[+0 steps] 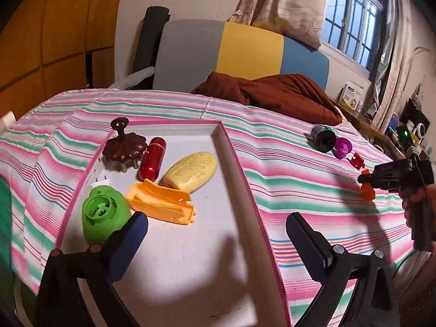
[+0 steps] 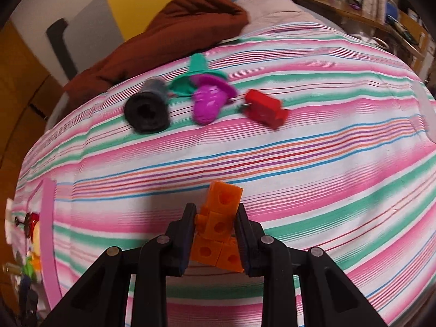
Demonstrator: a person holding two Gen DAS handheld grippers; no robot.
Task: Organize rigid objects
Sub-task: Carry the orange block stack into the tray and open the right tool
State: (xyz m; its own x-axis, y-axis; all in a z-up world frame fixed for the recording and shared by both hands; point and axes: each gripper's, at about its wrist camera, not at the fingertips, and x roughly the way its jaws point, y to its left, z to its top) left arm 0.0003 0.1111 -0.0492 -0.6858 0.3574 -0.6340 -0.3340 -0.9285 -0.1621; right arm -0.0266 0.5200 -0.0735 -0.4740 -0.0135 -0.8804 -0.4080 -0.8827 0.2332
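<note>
My left gripper (image 1: 216,229) hangs open over the pink-rimmed tray (image 1: 239,160), nothing between its fingers. In the tray lie a green round piece (image 1: 105,212), an orange clip-like piece (image 1: 160,201), a yellow soap-shaped piece (image 1: 192,171), a red capsule (image 1: 152,158) and a brown stemmed piece (image 1: 122,144). My right gripper (image 2: 216,212) is shut on an orange block piece (image 2: 218,226), also seen from the left wrist as the orange block piece (image 1: 367,188) above the striped sheet. On the sheet lie a black cylinder (image 2: 147,111), a purple piece (image 2: 208,100), a teal piece (image 2: 200,73) and a red piece (image 2: 264,107).
A brown blanket (image 1: 272,92) is bunched at the far side of the striped bed (image 2: 299,163). A grey, yellow and blue headboard (image 1: 245,51) stands behind. A cluttered shelf (image 1: 403,133) runs along the right, under the window. The tray's pink rim (image 2: 47,231) shows at the left edge.
</note>
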